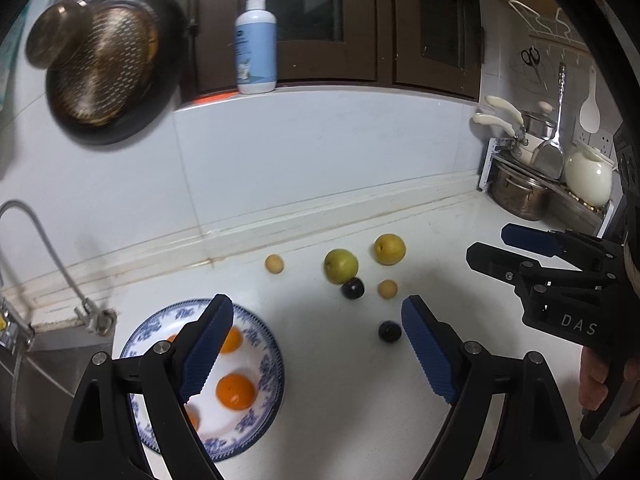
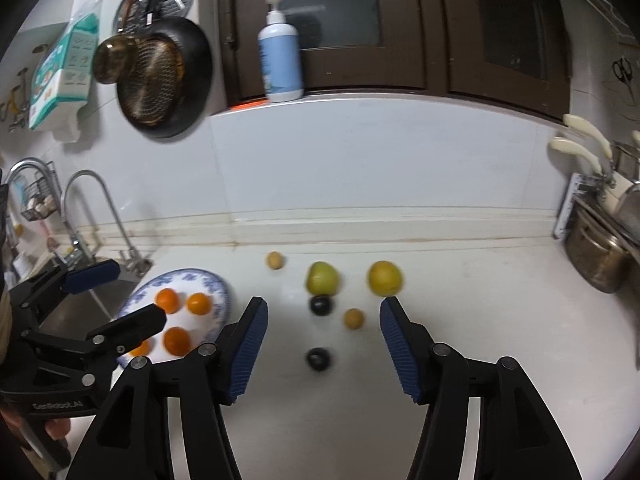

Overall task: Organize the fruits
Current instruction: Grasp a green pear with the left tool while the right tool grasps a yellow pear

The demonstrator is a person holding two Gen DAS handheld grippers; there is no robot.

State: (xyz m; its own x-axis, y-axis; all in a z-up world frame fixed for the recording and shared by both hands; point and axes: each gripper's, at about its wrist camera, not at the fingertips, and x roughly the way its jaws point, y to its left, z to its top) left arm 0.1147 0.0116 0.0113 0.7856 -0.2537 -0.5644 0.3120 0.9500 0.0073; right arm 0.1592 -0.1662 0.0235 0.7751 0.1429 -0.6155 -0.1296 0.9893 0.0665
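Observation:
A blue-and-white plate [image 1: 264,332] [image 2: 218,284] sits on the white counter near the sink and holds several oranges [image 1: 236,391] [image 2: 177,340]. Loose on the counter lie two yellow-green pears [image 1: 341,266] [image 1: 389,249], two dark plums [image 1: 352,288] [image 1: 389,331] and two small tan fruits [image 1: 274,264] [image 1: 387,289]; the right wrist view shows them too, with a plum [image 2: 319,359] nearest. My left gripper [image 1: 318,312] is open and empty above the plate's right side. My right gripper [image 2: 323,312] is open and empty, above the loose fruits. Each gripper shows in the other's view [image 1: 486,246] [image 2: 124,296].
A sink with a curved faucet [image 2: 86,208] lies left of the plate. A pan [image 1: 108,68] hangs on the wall. A soap bottle [image 1: 256,40] stands on the window ledge. Pots and a white jar [image 1: 588,176] sit on a rack at the right.

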